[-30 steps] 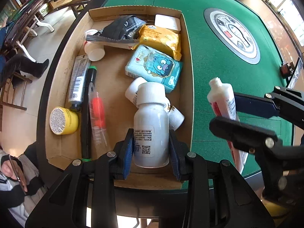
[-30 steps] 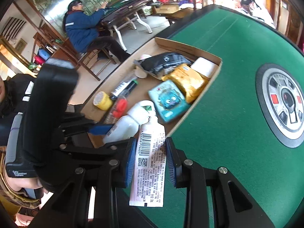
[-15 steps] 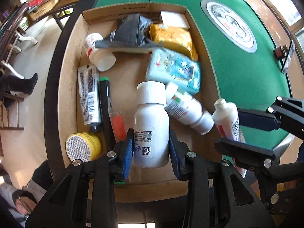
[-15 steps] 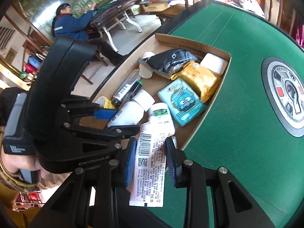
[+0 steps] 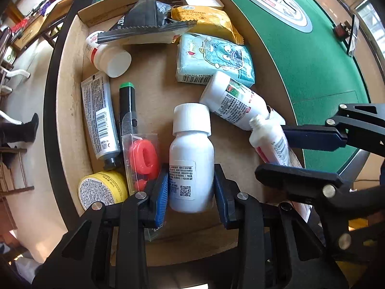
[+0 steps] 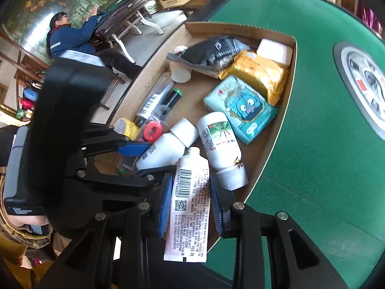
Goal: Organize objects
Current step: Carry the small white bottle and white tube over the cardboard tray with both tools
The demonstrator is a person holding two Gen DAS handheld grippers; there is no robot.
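Observation:
My left gripper [image 5: 190, 187] is shut on a white pill bottle [image 5: 191, 161] with a white cap, held low over the near end of a cardboard box [image 5: 72, 77]. It also shows in the right wrist view [image 6: 166, 148]. My right gripper [image 6: 190, 204] is shut on a white capless tube [image 6: 190, 204] with a barcode, its nozzle over the box's near right corner. The tube also shows in the left wrist view [image 5: 269, 142], between the right gripper's fingers [image 5: 312, 136].
The box holds another white bottle [image 5: 234, 103], a blue tissue pack [image 5: 214, 60], yellow crackers [image 5: 204, 20], a black pouch [image 5: 142, 24], a silver tube [image 5: 98, 113], a marker [image 5: 126, 101], a red item [image 5: 143, 156], a yellow tin [image 5: 102, 190]. Green felt table [image 6: 324, 132] lies right.
Both grippers moved forward and down over the box with their objects. The tube has come from over the green felt to the box's near right corner.

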